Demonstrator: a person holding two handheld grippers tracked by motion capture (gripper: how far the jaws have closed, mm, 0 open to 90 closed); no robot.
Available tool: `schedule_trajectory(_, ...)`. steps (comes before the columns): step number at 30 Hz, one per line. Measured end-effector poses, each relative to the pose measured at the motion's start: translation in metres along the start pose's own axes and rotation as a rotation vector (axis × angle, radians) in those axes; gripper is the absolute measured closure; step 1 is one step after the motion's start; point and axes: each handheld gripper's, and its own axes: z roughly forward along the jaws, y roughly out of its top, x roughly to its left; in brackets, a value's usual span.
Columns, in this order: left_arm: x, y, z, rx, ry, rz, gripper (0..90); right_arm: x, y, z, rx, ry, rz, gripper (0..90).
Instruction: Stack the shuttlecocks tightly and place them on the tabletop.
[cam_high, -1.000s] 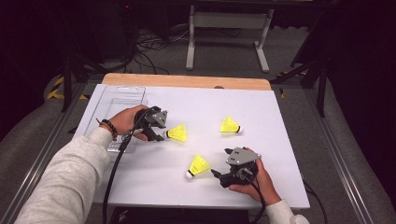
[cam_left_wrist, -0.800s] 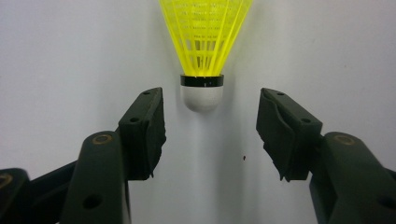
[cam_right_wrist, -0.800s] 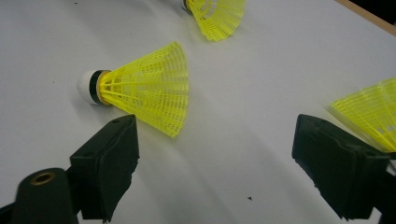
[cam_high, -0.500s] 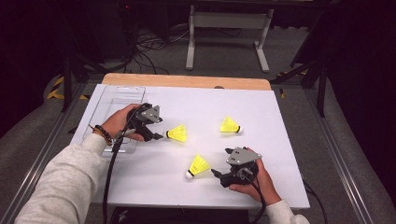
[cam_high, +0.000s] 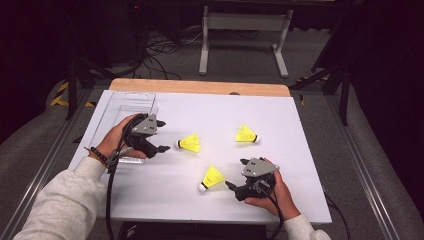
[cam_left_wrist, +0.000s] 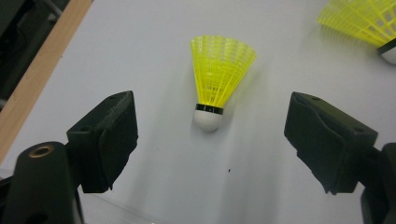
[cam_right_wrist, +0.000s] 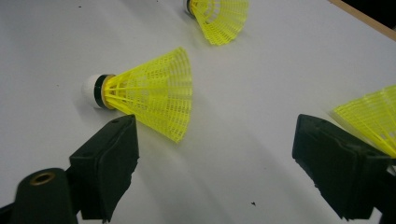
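Three yellow shuttlecocks with white corks lie on the white table (cam_high: 165, 195). In front of my left gripper (cam_high: 162, 140) lies the middle-left shuttlecock (cam_high: 190, 143), its cork facing the jaws. In the left gripper view this shuttlecock (cam_left_wrist: 219, 79) rests just beyond the open gripper (cam_left_wrist: 215, 140), whose jaws have just been opening with nothing between them. My right gripper (cam_high: 234, 176) stands open beside the front shuttlecock (cam_high: 212, 178). The right gripper view shows that shuttlecock (cam_right_wrist: 149, 93) off the gripper's (cam_right_wrist: 215, 149) left jaw, untouched. A third shuttlecock (cam_high: 246, 134) lies further right.
A clear plastic tray (cam_high: 132, 102) sits at the table's back left, just behind my left hand. The table's wooden back edge (cam_high: 200, 86) runs along the far side. Beyond it are cables and a metal stand on the floor.
My left gripper has drawn back to the left, away from the middle-left shuttlecock that its jaws touched a second ago, and the jaws have spread. The shuttlecock stays put. The right hand has not moved.
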Motion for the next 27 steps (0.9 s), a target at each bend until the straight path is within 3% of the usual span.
schedule_trajectory(13, -0.035, -0.019, -0.032, -0.217, 0.109, -0.088, 12.3, 0.001, 0.001, 0.001, 0.000, 0.020, 0.005, 15.6)
schedule_trajectory(14, -0.035, -0.019, -0.032, -0.217, 0.109, -0.088, 11.8, 0.001, 0.001, 0.001, 0.000, 0.020, 0.005, 15.6)
schedule_trajectory(21, -0.061, -0.039, -0.052, -0.300, 0.188, -0.131, 9.7, 0.001, 0.005, 0.003, -0.012, 0.063, 0.013, 16.4)
schedule_trajectory(27, -0.080, -0.062, -0.065, -0.380, 0.222, -0.205, 9.5, 0.006, 0.008, 0.011, 0.014, 0.115, -0.014, 18.2)
